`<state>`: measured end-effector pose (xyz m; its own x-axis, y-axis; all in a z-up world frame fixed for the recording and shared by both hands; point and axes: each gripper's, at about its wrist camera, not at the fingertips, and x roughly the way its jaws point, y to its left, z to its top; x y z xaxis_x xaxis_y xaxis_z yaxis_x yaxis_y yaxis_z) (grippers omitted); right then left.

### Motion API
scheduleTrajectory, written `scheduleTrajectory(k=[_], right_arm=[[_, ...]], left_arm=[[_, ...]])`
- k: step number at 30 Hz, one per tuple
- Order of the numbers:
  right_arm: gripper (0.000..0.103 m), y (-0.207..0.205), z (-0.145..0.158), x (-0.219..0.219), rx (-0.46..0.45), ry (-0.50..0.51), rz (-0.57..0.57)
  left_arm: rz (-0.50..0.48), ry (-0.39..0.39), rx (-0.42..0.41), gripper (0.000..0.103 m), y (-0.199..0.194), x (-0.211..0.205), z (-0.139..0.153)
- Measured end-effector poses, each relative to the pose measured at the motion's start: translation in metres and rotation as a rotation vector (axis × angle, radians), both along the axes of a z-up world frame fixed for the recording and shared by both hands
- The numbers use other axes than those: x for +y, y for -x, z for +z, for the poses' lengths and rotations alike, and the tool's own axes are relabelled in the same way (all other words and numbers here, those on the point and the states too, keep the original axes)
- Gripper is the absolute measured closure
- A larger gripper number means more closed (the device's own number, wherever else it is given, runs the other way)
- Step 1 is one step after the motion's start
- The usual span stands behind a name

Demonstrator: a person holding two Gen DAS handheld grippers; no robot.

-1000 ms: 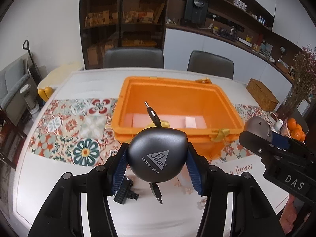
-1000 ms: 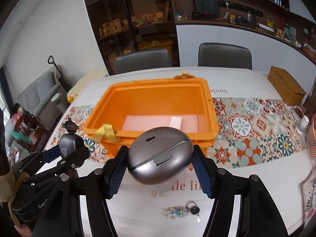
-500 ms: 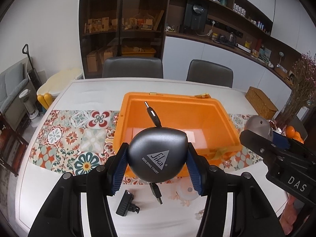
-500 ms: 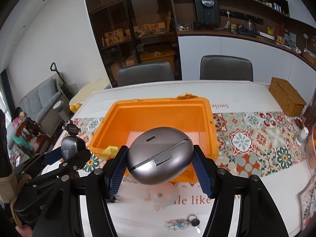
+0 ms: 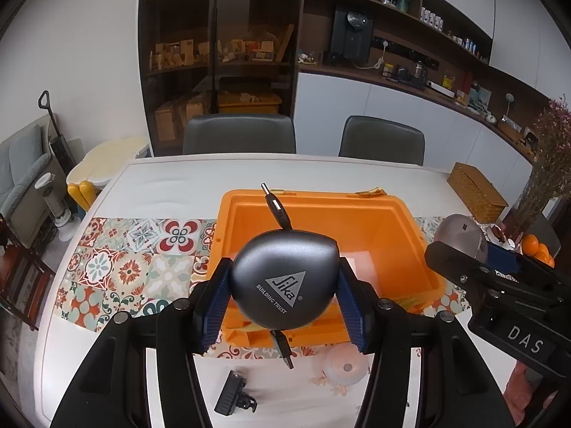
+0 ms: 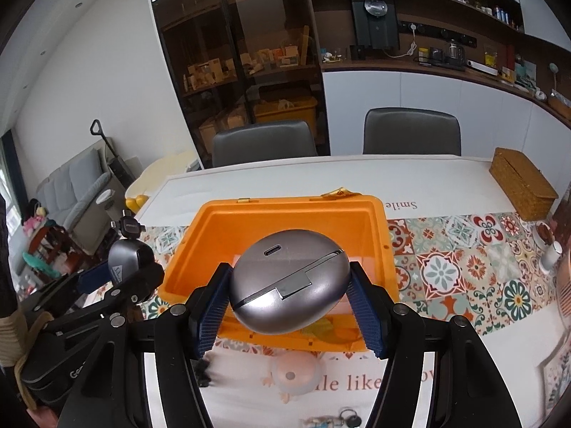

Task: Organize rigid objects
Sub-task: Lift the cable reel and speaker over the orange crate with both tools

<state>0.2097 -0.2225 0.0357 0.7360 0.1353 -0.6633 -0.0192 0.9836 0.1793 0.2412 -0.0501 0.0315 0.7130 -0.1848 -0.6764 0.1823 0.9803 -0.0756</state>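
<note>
My left gripper is shut on a dark grey Sika cable reel with plugs sticking out top and bottom, held above the near wall of the open orange bin. My right gripper is shut on a silver oval earbud case, also held above the near wall of the bin. The left gripper with its reel shows at the left of the right wrist view. The right gripper with its case shows at the right of the left wrist view.
On the white table in front of the bin lie a black clip, a pale round toy and a key ring. A wicker box stands far right. Two chairs stand behind the table.
Both grippers have risen and pulled back from the bin with their objects still held. The bin looks smaller and lower, and more of the table in front of it shows.
</note>
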Motion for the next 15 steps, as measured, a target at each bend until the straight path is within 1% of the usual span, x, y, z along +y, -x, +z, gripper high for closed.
scheduleTrajectory(k=[5, 15], right_arm=[[0.039, -0.017, -0.006, 0.000, 0.021, -0.002, 0.003], [0.039, -0.060, -0.021, -0.002, 0.082, 0.017, 0.002]], left_arm=[[0.003, -0.009, 0.014, 0.047, -0.017, -0.001, -0.004], [-0.009, -0.042, 0.090, 0.047, -0.059, -0.010, -0.026]])
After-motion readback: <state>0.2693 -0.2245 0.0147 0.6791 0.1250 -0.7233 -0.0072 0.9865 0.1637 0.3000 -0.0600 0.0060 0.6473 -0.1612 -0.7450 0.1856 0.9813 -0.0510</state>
